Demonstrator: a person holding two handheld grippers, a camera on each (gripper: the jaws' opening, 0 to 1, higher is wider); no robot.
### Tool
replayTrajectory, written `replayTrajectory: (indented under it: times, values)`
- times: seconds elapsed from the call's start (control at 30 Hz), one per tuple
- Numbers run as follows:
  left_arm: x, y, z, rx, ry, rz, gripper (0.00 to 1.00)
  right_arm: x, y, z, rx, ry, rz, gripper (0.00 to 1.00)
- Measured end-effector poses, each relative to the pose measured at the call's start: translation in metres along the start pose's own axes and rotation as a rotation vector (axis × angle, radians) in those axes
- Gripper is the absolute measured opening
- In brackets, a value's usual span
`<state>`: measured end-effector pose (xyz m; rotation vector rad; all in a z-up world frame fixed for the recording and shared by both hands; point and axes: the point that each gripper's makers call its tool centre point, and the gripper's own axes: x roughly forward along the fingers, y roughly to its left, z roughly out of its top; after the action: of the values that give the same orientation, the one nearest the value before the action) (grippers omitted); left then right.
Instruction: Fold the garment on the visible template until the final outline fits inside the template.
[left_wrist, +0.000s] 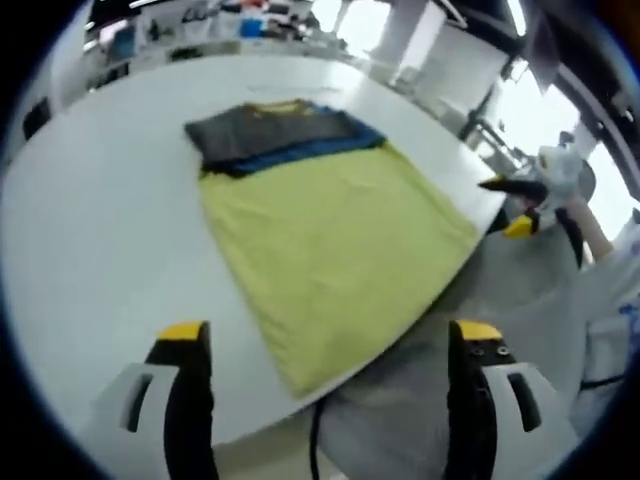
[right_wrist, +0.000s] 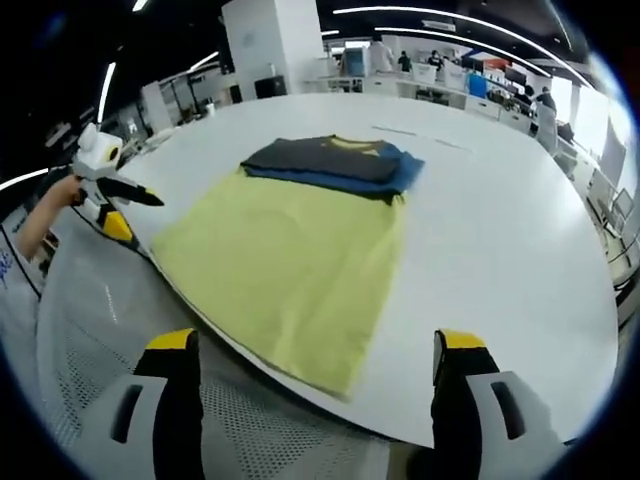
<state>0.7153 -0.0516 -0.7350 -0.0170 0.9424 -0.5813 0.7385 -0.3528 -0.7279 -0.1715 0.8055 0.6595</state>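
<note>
A yellow rectangular template (left_wrist: 330, 250) lies flat on the white table (left_wrist: 100, 240), its near edge reaching the table's rim. At its far end rests the folded garment (left_wrist: 280, 135), dark grey with a blue layer showing beneath. My left gripper (left_wrist: 330, 335) hovers open over the template's near corner, holding nothing. The right gripper (left_wrist: 520, 205) appears off the table's right rim, jaws apart. In the right gripper view the template (right_wrist: 290, 260) and garment (right_wrist: 335, 162) lie ahead. My right gripper (right_wrist: 315, 340) is open above the near edge, and the left gripper (right_wrist: 115, 205) is at the left.
The white table (right_wrist: 500, 230) has a curved rim, with grey floor (right_wrist: 90, 300) beyond it on the near side. A person's hand (right_wrist: 45, 215) holds the left gripper. Desks and clutter (left_wrist: 200, 25) stand far behind the table.
</note>
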Motion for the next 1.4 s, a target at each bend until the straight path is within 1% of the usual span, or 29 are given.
replayTrajectory:
  times: [0.03,0.07,0.1,0.17,0.2,0.23,0.3,0.37,0.47,0.5,0.57,0.63,0.67,0.7,0.77,0.83,0.9,0.97,1.03,1.1,1.17,1.2,1.3,1.4]
  values:
    - [0.000,-0.001,-0.002,-0.003,0.006,-0.006,0.88,0.000,-0.001,-0.001,-0.001,0.004,-0.004,0.96]
    - [0.000,-0.002,-0.005,-0.047,0.006,-0.016,0.88,0.001,-0.001,-0.003,-0.003,0.006,-0.005,0.96]
    - [0.001,-0.003,-0.006,-0.068,0.005,-0.022,0.85,0.002,0.000,-0.003,-0.004,0.006,-0.001,0.97]
    - [0.001,-0.002,-0.007,-0.088,-0.005,-0.020,0.79,0.003,0.002,-0.004,0.000,0.005,0.009,0.97]
    - [0.001,-0.002,-0.008,-0.097,-0.011,-0.019,0.74,0.003,0.003,-0.005,0.005,0.011,0.011,0.96]
    - [0.001,-0.003,-0.009,-0.112,-0.013,-0.026,0.72,0.005,0.003,-0.008,0.002,0.020,0.007,0.94]
    - [0.003,-0.005,-0.014,-0.135,0.008,-0.028,0.71,0.007,0.003,-0.012,-0.008,0.041,0.005,0.93]
    - [0.004,-0.003,-0.019,-0.125,0.024,-0.015,0.69,0.006,0.003,-0.014,-0.010,0.054,0.004,0.91]
    - [0.004,0.002,-0.022,-0.134,0.036,0.009,0.63,0.005,0.003,-0.014,0.001,0.054,0.004,0.84]
    - [0.003,0.004,-0.022,-0.133,0.035,0.023,0.60,0.005,0.002,-0.014,0.003,0.054,0.004,0.80]
    - [0.002,0.011,-0.023,-0.118,0.029,0.058,0.53,0.005,0.002,-0.015,0.004,0.057,0.003,0.73]
    - [0.002,0.010,-0.021,-0.144,0.008,0.052,0.48,0.005,0.000,-0.017,0.006,0.067,0.004,0.64]
    - [0.002,0.010,-0.022,-0.167,0.010,0.042,0.45,0.005,0.000,-0.018,0.014,0.073,0.007,0.62]
    - [0.002,0.011,-0.022,-0.171,0.012,0.043,0.42,0.005,0.000,-0.019,0.018,0.075,0.008,0.61]
    - [0.004,0.012,-0.024,-0.174,0.018,0.048,0.40,0.006,-0.002,-0.020,0.018,0.080,0.004,0.60]
    - [0.005,0.013,-0.027,-0.179,0.028,0.044,0.38,0.007,-0.004,-0.022,0.004,0.099,-0.004,0.53]
    - [0.007,0.014,-0.030,-0.189,0.038,0.049,0.36,0.008,-0.008,-0.027,-0.006,0.123,-0.016,0.50]
    - [0.007,0.013,-0.031,-0.194,0.039,0.046,0.34,0.010,-0.010,-0.030,-0.019,0.146,-0.023,0.47]
    - [0.007,0.015,-0.031,-0.201,0.034,0.051,0.32,0.010,-0.013,-0.033,-0.043,0.160,-0.035,0.41]
    - [0.007,0.020,-0.032,-0.192,0.031,0.077,0.26,0.010,-0.015,-0.032,-0.042,0.160,-0.038,0.35]
    - [0.007,0.021,-0.032,-0.199,0.027,0.080,0.23,0.010,-0.016,-0.031,-0.024,0.154,-0.034,0.31]
    - [0.007,0.021,-0.032,-0.218,0.026,0.073,0.23,0.011,-0.017,-0.032,-0.017,0.159,-0.031,0.29]
    - [0.008,0.022,-0.032,-0.222,0.029,0.074,0.22,0.014,-0.020,-0.038,-0.034,0.196,-0.037,0.25]
    - [0.010,0.024,-0.035,-0.226,0.051,0.088,0.21,0.015,-0.022,-0.040,-0.037,0.207,-0.040,0.25]
